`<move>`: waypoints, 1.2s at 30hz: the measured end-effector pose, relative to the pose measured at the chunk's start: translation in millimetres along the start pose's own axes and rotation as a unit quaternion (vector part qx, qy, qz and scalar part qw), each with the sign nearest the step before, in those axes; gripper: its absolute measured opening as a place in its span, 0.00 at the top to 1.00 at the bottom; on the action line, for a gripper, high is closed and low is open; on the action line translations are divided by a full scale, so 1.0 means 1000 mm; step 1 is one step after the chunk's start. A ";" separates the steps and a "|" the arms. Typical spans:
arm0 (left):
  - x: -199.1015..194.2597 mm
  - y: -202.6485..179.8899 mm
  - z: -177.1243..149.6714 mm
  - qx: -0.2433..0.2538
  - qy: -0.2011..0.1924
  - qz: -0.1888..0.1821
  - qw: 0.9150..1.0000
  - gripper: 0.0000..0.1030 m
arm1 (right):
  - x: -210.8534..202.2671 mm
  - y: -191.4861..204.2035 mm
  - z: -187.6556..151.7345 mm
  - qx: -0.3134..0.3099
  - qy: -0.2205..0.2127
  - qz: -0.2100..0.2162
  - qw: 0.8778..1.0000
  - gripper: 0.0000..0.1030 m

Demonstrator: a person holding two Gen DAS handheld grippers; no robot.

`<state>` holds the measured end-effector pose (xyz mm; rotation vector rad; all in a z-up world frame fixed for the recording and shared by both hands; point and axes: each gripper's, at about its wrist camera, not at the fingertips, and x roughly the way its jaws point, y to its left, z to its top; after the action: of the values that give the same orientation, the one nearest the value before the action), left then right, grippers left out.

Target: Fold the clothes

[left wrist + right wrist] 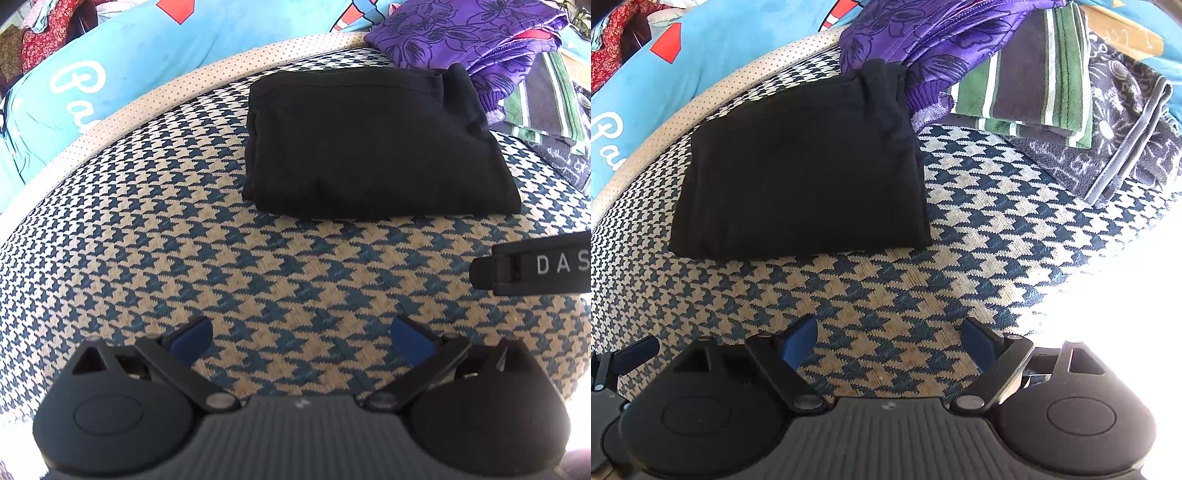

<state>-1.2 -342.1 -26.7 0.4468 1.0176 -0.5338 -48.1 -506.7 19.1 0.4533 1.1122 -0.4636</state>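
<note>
Black garment (376,144): we saw it folded on the houndstooth cushion (184,236).
Around: purple floral cloth (923,33) touching it, striped towel (1034,74) beside.
Left gripper (301,338): wide apart, empty.
Right gripper (888,339): wide apart, empty.

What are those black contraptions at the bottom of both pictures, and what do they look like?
They are handheld grippers. The left gripper and right gripper look alike: matte black, a ribbed grey middle plate, two rounded teardrop-shaped housings, jointed black bars with silver pivot pins, and blue pads on the fingers. One finger carries white letters, "DAS". No hand or sleeve shows.
</note>
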 end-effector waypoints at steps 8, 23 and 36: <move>0.000 0.004 -0.002 -0.004 0.001 -0.002 1.000 0.00 | 0.001 0.001 0.000 -0.002 0.001 0.000 1.000 0.18; -0.016 0.028 -0.032 -0.047 -0.009 -0.010 0.999 0.00 | -0.002 0.017 -0.010 -0.016 0.001 0.016 1.000 0.18; -0.033 0.060 -0.081 -0.104 -0.001 0.018 0.994 0.00 | -0.003 0.044 -0.028 -0.045 0.001 0.025 0.999 0.18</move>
<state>-33.3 -240.9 -28.1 0.2800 1.0496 -0.3908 -45.4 -454.5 16.6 0.4028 1.1165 -0.3682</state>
